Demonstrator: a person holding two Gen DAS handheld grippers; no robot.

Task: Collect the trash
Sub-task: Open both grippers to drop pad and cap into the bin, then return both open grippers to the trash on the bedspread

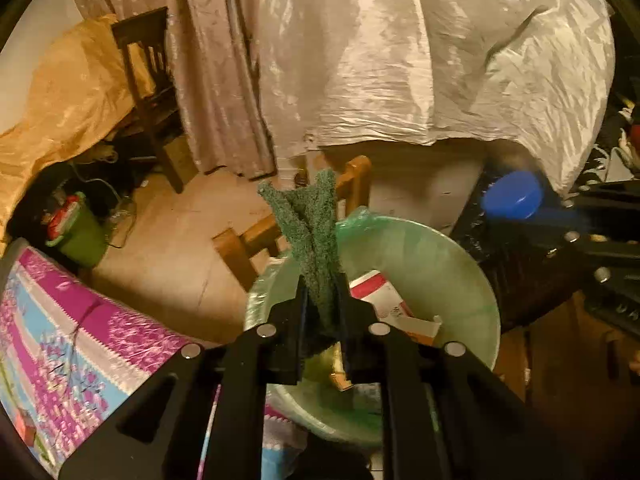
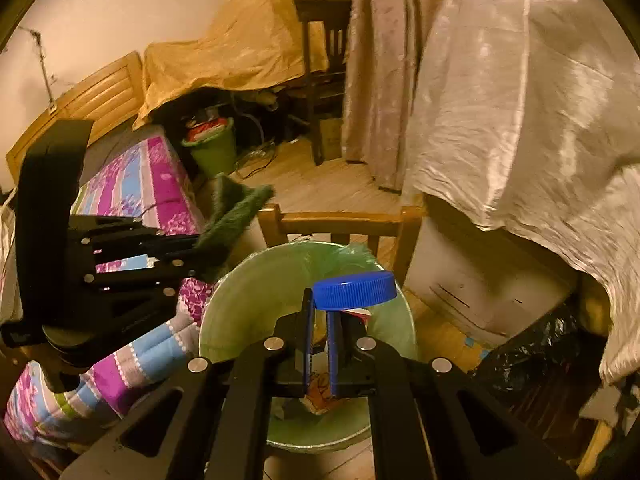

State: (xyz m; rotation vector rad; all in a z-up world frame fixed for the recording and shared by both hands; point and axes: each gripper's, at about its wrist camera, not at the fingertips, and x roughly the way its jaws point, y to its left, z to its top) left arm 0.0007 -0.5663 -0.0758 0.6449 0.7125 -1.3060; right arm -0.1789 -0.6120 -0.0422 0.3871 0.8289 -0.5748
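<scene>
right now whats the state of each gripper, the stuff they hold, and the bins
left gripper: shut on the green scouring pad
green scouring pad: folded, pinched upright above the lined bin
right gripper: shut on the blue cap
blue cap: pinched by its rim above the lined bin
lined bin: open, some trash inside
small green bin: full, on the floor

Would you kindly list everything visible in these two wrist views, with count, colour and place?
scouring pad: one, dark green, folded, clamped in the left gripper above the bin.
bottle cap: one, blue, pinched by its rim in the right gripper over the bin.
trash bin: one, pale green liner, below both grippers, cartons inside.
small bucket: one, green, far floor, full.
bedding: one, purple and blue stripes, beside the bin.
dark chair: one, by the curtain.
left gripper: black.
right gripper: black, blue pads.
</scene>
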